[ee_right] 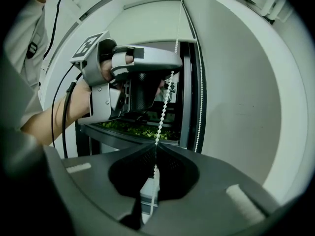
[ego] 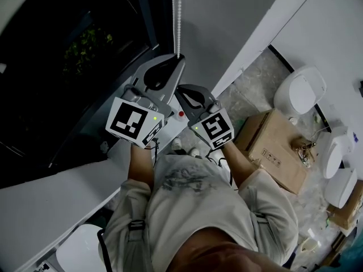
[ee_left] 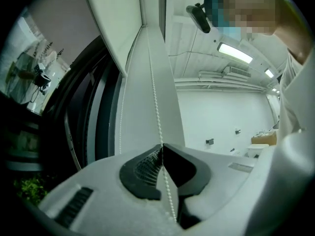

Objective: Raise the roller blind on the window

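Note:
A white bead chain [ego: 177,16] hangs beside the dark window [ego: 51,78] next to the white wall. My left gripper [ego: 180,58] is the higher one, shut on the chain, which passes between its black pads [ee_left: 142,168] and runs up along the window frame [ee_left: 155,92]. Just below it my right gripper [ego: 179,89] is shut on the same strand, pinched at its tips [ee_right: 156,146]. In the right gripper view the left gripper [ee_right: 171,73] sits directly above, with the chain [ee_right: 162,109] taut between the two. A second strand [ee_right: 199,107] hangs free by the frame.
The white window sill [ego: 57,191] runs below the glass. On the floor to the right lie a cardboard box [ego: 272,149] and several white ceramic fixtures [ego: 299,89]. The person's torso fills the lower part of the head view.

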Motion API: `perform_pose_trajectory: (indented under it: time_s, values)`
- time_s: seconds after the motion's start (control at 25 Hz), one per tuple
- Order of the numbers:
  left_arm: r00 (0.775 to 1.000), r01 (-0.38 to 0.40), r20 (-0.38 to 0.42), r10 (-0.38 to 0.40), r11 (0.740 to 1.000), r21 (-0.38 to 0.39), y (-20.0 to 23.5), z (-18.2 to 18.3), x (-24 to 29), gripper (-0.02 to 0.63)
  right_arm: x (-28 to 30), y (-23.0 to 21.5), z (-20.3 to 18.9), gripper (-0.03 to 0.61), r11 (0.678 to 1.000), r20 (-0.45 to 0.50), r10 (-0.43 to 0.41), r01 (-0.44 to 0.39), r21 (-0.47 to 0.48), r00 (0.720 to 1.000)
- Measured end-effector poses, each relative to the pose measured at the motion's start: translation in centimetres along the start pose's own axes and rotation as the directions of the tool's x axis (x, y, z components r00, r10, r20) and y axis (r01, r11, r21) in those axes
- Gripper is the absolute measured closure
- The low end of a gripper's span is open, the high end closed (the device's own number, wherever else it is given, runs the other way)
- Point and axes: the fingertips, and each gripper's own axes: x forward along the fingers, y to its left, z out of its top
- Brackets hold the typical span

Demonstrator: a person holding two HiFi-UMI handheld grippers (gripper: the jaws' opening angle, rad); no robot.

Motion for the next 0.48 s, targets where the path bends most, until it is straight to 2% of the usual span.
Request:
perform_pose_trajectory:
  time_s: [0.48]
  values:
    - [0.998, -0.001, -0.062, -0.002, 0.999, -0.047, 0.4, -3.5, -0.2, 0.6, 0.6, -0.3, -3.3, 0.568, 1.0, -0.072, -0.013, 0.012, -0.012, 0.997]
